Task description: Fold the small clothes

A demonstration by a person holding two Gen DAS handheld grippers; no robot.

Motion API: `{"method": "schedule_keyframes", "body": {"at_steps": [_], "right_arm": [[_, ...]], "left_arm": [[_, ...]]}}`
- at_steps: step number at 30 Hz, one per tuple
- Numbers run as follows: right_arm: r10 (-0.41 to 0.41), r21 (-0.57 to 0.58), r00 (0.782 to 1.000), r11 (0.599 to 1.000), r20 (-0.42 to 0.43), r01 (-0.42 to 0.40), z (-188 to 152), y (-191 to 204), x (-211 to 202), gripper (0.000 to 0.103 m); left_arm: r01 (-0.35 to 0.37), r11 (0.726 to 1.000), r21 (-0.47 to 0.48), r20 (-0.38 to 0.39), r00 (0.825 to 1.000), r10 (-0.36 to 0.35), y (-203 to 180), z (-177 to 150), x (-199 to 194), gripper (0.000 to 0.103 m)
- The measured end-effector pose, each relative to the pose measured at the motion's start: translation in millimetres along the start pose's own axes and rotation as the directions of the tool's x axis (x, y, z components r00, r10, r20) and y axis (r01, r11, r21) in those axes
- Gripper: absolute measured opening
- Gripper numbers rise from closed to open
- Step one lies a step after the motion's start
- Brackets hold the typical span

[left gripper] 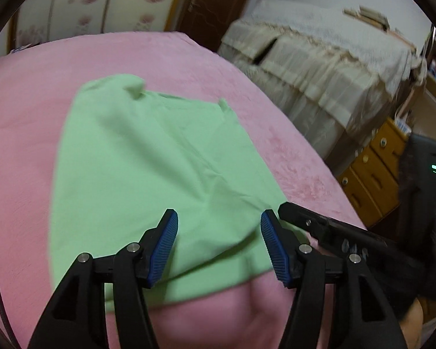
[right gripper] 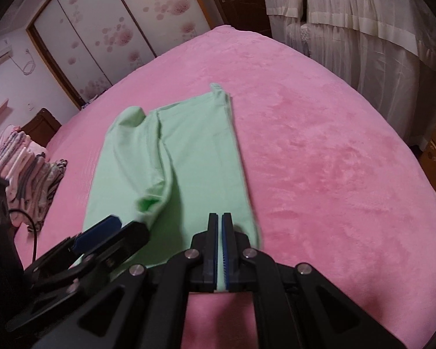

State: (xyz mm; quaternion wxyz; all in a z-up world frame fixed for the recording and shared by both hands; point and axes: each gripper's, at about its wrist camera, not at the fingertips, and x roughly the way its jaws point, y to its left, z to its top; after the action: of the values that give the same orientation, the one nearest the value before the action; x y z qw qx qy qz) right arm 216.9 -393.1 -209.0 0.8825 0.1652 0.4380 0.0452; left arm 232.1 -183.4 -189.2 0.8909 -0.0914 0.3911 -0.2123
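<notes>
A light green garment [left gripper: 148, 157] lies on the pink bedspread [left gripper: 20, 133], one side folded over lengthwise. My left gripper [left gripper: 219, 221] is open, its blue pads just above the garment's near hem, holding nothing. My right gripper [right gripper: 220, 222] is shut on the near hem of the green garment [right gripper: 197, 157], with green cloth showing between its pads. In the left wrist view the right gripper [left gripper: 287, 208] enters from the right at the hem's right corner. In the right wrist view the left gripper [right gripper: 113, 224] sits at lower left over the hem.
A stack of folded clothes [right gripper: 29, 168] lies at the bed's left edge. A bed with a cream lace cover [left gripper: 319, 67] stands to the right, with yellow wooden drawers [left gripper: 372, 168] beside it. Wardrobe doors with pink flowers [right gripper: 110, 35] stand behind.
</notes>
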Motion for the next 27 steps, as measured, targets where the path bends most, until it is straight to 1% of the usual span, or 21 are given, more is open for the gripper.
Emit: {"method": "schedule_keyframes", "body": {"at_steps": [2, 4, 5, 6, 8, 9, 11, 13, 14, 17, 22, 27], "right_arm": [[0.069, 0.016, 0.997, 0.997, -0.033, -0.069, 2, 3, 2, 0.003], [0.123, 0.04, 0.991, 0.992, -0.059, -0.121, 3, 5, 8, 0.003], [0.138, 0.056, 0.988, 0.989, -0.068, -0.134, 4, 4, 10, 0.005], [0.149, 0.071, 0.986, 0.987, -0.074, -0.144, 3, 3, 12, 0.008], [0.169, 0.114, 0.983, 0.98, -0.073, -0.16, 3, -2, 12, 0.023], [0.179, 0.129, 0.982, 0.977, -0.067, -0.169, 3, -3, 10, 0.026], [0.188, 0.15, 0.981, 0.972, -0.048, -0.179, 3, -6, 4, 0.027], [0.204, 0.161, 0.978, 0.968, -0.037, -0.195, 2, -7, -1, 0.028], [0.227, 0.171, 0.973, 0.961, -0.035, -0.218, 1, -8, -3, 0.028], [0.259, 0.189, 0.965, 0.95, -0.038, -0.247, 0, -9, -1, 0.031], [0.24, 0.183, 0.968, 0.958, -0.078, -0.222, 1, -3, 16, 0.031], [0.27, 0.176, 0.958, 0.952, -0.098, -0.25, 6, 6, 37, 0.031]], "left_arm": [[-0.031, 0.999, -0.025, 0.024, 0.999, 0.032, 16, -6, -16, 0.064], [-0.07, 0.995, -0.065, 0.028, 0.997, 0.072, 37, -16, -31, 0.064], [-0.082, 0.993, -0.086, 0.019, 0.996, 0.084, 46, -21, -37, 0.064], [-0.098, 0.989, -0.109, 0.006, 0.995, 0.099, 58, -27, -42, 0.064], [-0.125, 0.981, -0.15, -0.005, 0.992, 0.126, 76, -37, -49, 0.064], [-0.142, 0.975, -0.168, -0.016, 0.99, 0.141, 84, -43, -50, 0.064], [-0.153, 0.971, -0.185, -0.036, 0.988, 0.149, 92, -48, -47, 0.064], [-0.147, 0.97, -0.193, -0.048, 0.989, 0.14, 95, -53, -44, 0.064], [-0.144, 0.971, -0.189, -0.049, 0.989, 0.137, 94, -55, -43, 0.064], [-0.142, 0.977, -0.158, -0.048, 0.99, 0.136, 92, -59, -37, 0.064], [-0.149, 0.98, -0.133, -0.054, 0.988, 0.143, 85, -60, -29, 0.064], [-0.166, 0.976, -0.14, -0.058, 0.986, 0.159, 86, -60, -23, 0.064]]}}
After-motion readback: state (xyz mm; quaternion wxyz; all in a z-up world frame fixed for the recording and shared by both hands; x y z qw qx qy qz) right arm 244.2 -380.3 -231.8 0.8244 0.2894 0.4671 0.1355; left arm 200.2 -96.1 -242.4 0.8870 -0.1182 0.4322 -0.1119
